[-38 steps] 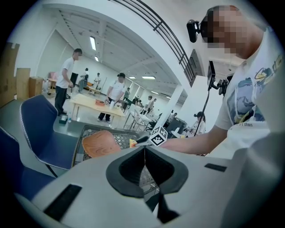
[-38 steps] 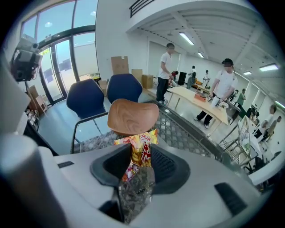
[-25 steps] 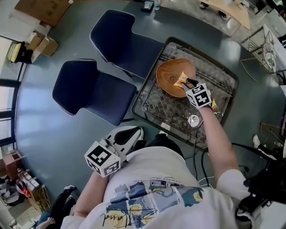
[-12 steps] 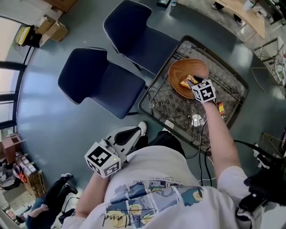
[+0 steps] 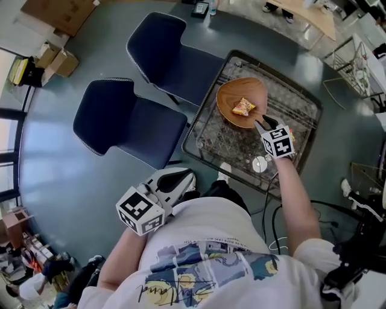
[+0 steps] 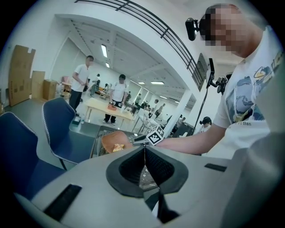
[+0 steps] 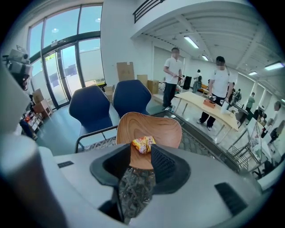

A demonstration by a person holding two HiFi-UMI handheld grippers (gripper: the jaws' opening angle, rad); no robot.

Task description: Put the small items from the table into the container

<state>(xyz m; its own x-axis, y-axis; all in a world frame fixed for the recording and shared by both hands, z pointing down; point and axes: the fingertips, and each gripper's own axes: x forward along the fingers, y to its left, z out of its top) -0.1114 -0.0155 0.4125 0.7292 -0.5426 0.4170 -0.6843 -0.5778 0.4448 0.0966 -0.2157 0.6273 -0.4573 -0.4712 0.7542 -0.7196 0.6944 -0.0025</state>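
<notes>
A wooden bowl [image 5: 232,96] stands on the marble-patterned table [image 5: 235,148], and a yellow snack packet [image 5: 243,107] lies inside it. My right gripper [image 5: 265,125] hovers just off the bowl's near rim, open, with nothing between its fingers. From the right gripper view, the bowl [image 7: 149,127] and packet [image 7: 142,143] sit just beyond the right gripper [image 7: 140,156]. My left gripper [image 5: 184,178] is held back by the person's body, away from the table, and shut. The left gripper view shows the left gripper [image 6: 144,153] closed, with the bowl [image 6: 111,140] far ahead.
A small round silvery item [image 5: 260,164] lies on the table by the near edge, beside my right forearm. Two dark blue chairs [image 5: 163,45] [image 5: 123,121] stand left of the table. Cardboard boxes [image 5: 57,12] sit far left, and people [image 7: 171,75] stand by a distant table.
My right gripper has pulled back out of the bowl toward the table's near side. The packet stays in the bowl. The left gripper has hardly moved.
</notes>
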